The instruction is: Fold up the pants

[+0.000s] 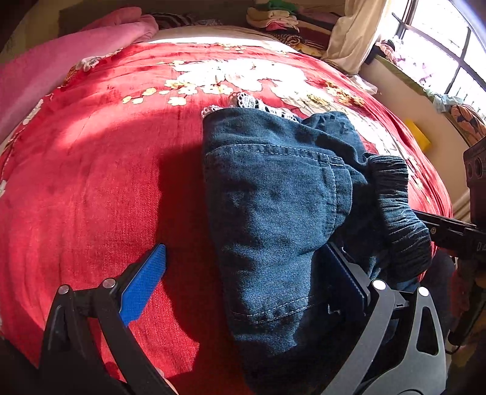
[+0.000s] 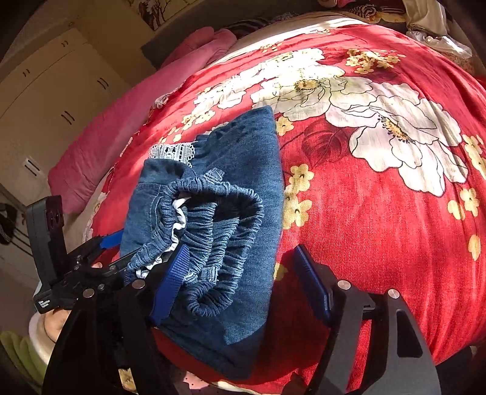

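Note:
The blue denim pants (image 1: pixel 273 218) lie folded into a compact bundle on the red flowered blanket (image 1: pixel 91 182), with white lace trim at the far end and the elastic waistband (image 1: pixel 398 209) at the near right. My left gripper (image 1: pixel 243 282) is open, its fingers straddling the near end of the bundle. In the right wrist view the pants (image 2: pixel 243 170) lie left of centre with the waistband (image 2: pixel 218 231) on top. My right gripper (image 2: pixel 240 285) is open, its left finger (image 2: pixel 170 282) against the waistband and its right finger (image 2: pixel 313 285) over the blanket (image 2: pixel 364 212).
A pink blanket (image 1: pixel 60 60) lies along the far left of the bed. Stacked clothes (image 1: pixel 279 21) and a curtain (image 1: pixel 355 33) stand at the back, a window sill (image 1: pixel 410 79) on the right. White cupboards (image 2: pixel 45 106) stand beside the bed.

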`<state>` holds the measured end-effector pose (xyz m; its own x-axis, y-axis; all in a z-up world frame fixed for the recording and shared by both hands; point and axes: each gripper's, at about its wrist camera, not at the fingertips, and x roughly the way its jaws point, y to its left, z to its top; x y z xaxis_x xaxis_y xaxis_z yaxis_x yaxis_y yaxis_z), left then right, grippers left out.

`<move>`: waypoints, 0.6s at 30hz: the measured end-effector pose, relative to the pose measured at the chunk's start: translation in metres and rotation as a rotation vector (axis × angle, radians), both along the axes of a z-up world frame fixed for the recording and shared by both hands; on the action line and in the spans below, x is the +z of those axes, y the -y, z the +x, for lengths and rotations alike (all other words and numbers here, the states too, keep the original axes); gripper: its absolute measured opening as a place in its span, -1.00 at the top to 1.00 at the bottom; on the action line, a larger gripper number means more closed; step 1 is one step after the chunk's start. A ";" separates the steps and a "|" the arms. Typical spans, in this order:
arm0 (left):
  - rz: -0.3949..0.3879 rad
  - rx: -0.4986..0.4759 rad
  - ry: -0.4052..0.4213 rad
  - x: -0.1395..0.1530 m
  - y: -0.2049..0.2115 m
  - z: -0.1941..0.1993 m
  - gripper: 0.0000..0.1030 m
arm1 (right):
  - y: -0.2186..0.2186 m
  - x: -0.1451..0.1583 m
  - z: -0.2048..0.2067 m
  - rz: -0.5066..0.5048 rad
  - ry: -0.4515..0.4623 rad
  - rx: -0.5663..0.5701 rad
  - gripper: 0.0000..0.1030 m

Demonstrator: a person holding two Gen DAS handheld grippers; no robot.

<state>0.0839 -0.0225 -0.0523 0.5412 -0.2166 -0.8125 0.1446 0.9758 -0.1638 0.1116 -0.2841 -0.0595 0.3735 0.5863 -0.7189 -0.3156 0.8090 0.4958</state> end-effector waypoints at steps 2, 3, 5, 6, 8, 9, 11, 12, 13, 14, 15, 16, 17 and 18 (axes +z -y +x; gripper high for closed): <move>-0.002 -0.002 0.000 0.000 0.000 0.000 -0.83 | -0.001 -0.002 -0.001 0.002 -0.002 0.001 -0.35; -0.004 -0.002 0.000 -0.001 0.000 0.000 -0.83 | -0.002 -0.004 -0.001 0.007 -0.004 0.002 -0.33; -0.009 -0.003 -0.001 -0.001 0.000 0.001 -0.83 | -0.004 -0.006 -0.002 0.013 -0.007 0.011 -0.28; -0.009 -0.003 -0.001 -0.002 0.000 0.001 -0.83 | -0.007 -0.007 -0.002 0.013 -0.005 0.022 -0.27; -0.009 -0.004 0.000 -0.002 0.001 0.002 -0.83 | -0.011 -0.010 -0.002 0.015 0.001 0.035 -0.24; -0.007 -0.005 0.001 -0.003 0.002 0.003 -0.83 | -0.011 -0.012 -0.001 0.022 -0.001 0.034 -0.23; -0.007 -0.007 0.002 -0.003 0.003 0.004 -0.83 | -0.010 -0.014 -0.001 0.036 0.000 0.030 -0.11; -0.008 -0.007 0.001 -0.003 0.003 0.004 -0.83 | -0.009 -0.014 -0.002 0.043 0.002 0.028 -0.07; -0.012 -0.007 0.001 -0.003 0.003 0.004 -0.82 | -0.010 -0.013 -0.003 0.048 0.005 0.027 0.02; -0.017 -0.010 0.001 -0.003 0.004 0.004 -0.78 | -0.011 -0.013 -0.005 0.047 0.012 0.025 0.09; -0.026 -0.015 0.003 -0.002 0.005 0.003 -0.73 | -0.011 -0.011 -0.006 0.043 0.020 0.021 0.11; -0.044 -0.021 0.007 -0.002 0.006 0.002 -0.55 | -0.012 -0.010 -0.008 0.043 0.027 0.016 0.19; -0.073 -0.031 0.007 -0.001 0.007 0.000 -0.25 | -0.013 -0.008 -0.010 0.036 0.037 0.011 0.23; -0.095 -0.041 0.007 0.000 0.010 -0.001 -0.11 | -0.015 -0.006 -0.012 0.021 0.049 0.009 0.24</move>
<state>0.0829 -0.0325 -0.0524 0.5358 -0.3141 -0.7837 0.1852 0.9493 -0.2538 0.0995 -0.2689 -0.0656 0.4028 0.6043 -0.6874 -0.3470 0.7958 0.4963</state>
